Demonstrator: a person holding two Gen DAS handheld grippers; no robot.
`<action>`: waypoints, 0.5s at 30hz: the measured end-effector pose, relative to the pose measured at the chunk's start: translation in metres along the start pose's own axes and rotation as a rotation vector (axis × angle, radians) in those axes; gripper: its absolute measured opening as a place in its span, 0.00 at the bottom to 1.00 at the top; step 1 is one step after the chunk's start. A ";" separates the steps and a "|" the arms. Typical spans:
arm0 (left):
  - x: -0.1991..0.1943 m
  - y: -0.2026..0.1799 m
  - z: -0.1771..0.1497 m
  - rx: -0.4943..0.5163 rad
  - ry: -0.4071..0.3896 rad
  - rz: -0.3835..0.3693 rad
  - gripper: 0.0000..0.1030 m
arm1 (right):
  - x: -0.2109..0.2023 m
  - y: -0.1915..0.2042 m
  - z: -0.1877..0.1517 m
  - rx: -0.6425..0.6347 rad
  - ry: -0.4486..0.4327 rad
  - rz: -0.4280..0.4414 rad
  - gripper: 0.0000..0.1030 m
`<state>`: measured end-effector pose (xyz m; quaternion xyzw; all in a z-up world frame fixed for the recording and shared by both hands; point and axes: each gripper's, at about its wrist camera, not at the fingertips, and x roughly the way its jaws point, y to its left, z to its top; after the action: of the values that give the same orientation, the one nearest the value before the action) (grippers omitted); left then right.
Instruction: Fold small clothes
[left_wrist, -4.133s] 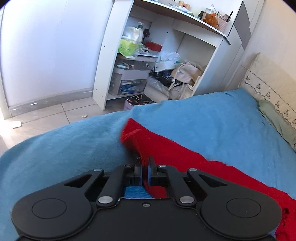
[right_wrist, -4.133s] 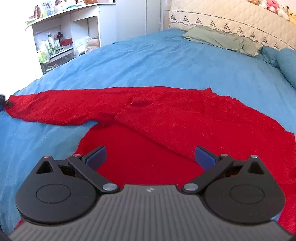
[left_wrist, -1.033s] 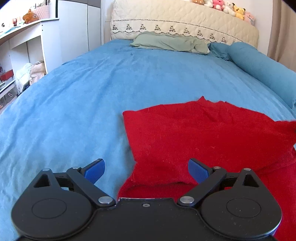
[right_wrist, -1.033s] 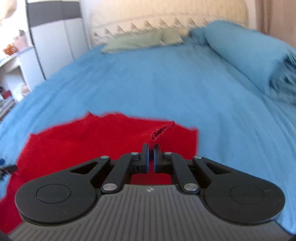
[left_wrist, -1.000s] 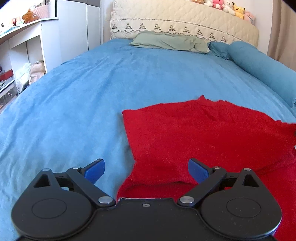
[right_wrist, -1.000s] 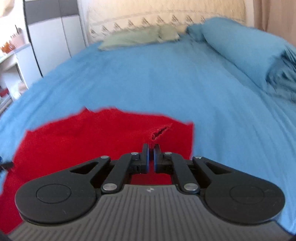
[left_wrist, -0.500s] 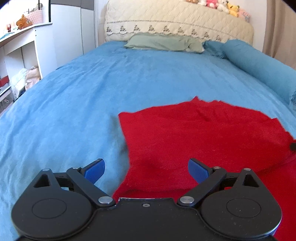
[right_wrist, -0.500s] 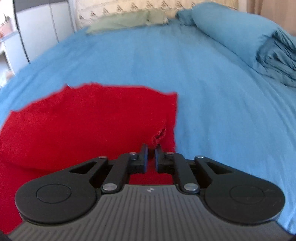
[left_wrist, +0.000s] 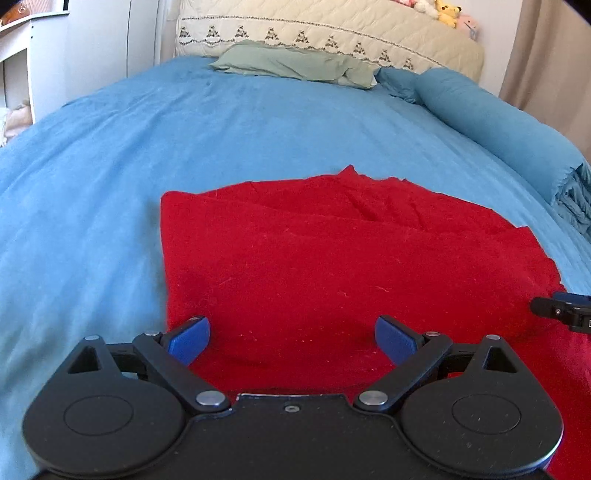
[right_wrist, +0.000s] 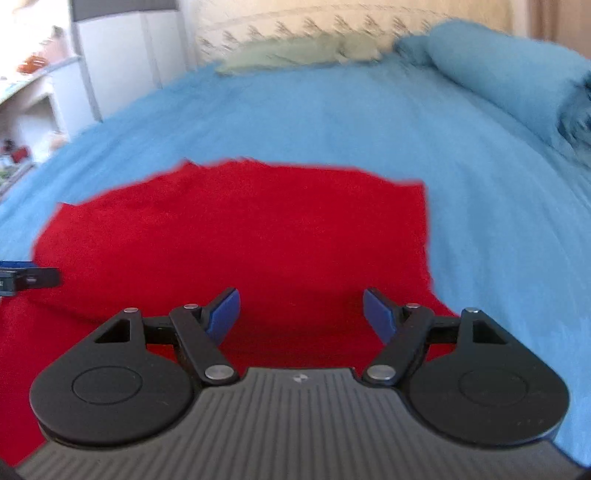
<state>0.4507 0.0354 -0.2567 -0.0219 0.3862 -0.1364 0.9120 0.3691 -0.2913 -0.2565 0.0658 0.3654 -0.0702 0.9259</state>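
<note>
One red garment (left_wrist: 332, 266) lay folded on the blue bedspread (left_wrist: 110, 166). Two grippers hovered over its near edge, left gripper (left_wrist: 291, 338) and right gripper (right_wrist: 301, 312), each with jaws spread wide, holding nothing. One green pillow (left_wrist: 295, 66) sat by the headboard.
</note>
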 end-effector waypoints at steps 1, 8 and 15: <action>0.000 -0.001 0.000 0.003 0.004 0.002 0.96 | 0.002 -0.003 -0.004 0.011 -0.005 -0.007 0.89; -0.017 -0.002 -0.005 0.004 -0.026 0.057 0.96 | -0.011 -0.010 -0.009 0.021 -0.050 0.028 0.91; -0.020 -0.001 -0.012 0.028 0.006 0.073 0.96 | -0.009 -0.015 -0.015 0.022 -0.013 -0.006 0.92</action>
<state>0.4284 0.0410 -0.2510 0.0054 0.3875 -0.1084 0.9154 0.3499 -0.3028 -0.2621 0.0741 0.3588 -0.0775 0.9272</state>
